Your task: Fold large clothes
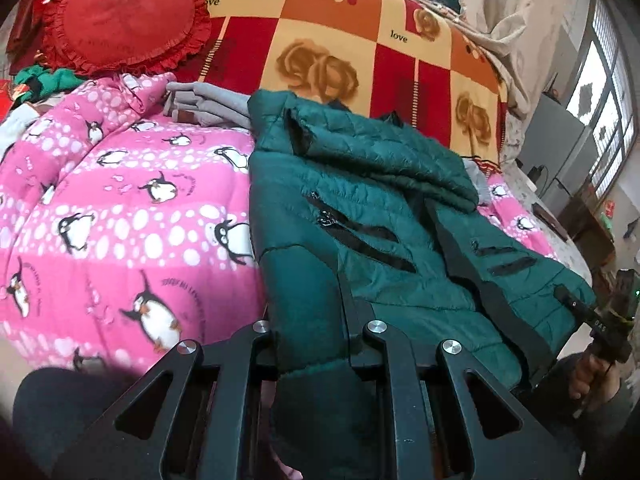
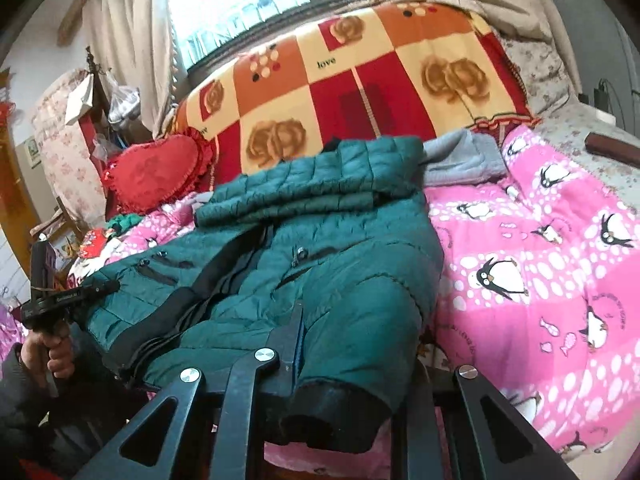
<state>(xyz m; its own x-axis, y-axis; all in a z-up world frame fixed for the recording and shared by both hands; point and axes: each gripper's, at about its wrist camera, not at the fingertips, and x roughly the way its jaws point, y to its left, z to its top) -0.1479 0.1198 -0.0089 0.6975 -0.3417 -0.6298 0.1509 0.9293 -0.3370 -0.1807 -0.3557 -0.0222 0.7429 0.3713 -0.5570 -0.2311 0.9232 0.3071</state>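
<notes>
A dark green quilted jacket (image 1: 360, 208) lies front up on a pink penguin quilt (image 1: 120, 208), one sleeve folded across its chest. My left gripper (image 1: 316, 340) is shut on the jacket's left hem corner, which drapes down between the fingers. In the right wrist view the jacket (image 2: 304, 248) spreads across the middle. My right gripper (image 2: 340, 360) is shut on the jacket's right lower edge, and a cuff hangs over it. The right gripper also shows at the far right of the left view (image 1: 600, 320), and the left gripper at the far left of the right view (image 2: 76, 292).
A checkered rose blanket (image 1: 340, 32) covers the back of the bed. A red heart pillow (image 1: 120, 24) sits at the back left. Folded grey clothes (image 1: 208, 104) lie behind the jacket. A window and curtains (image 2: 240, 0) stand beyond the bed.
</notes>
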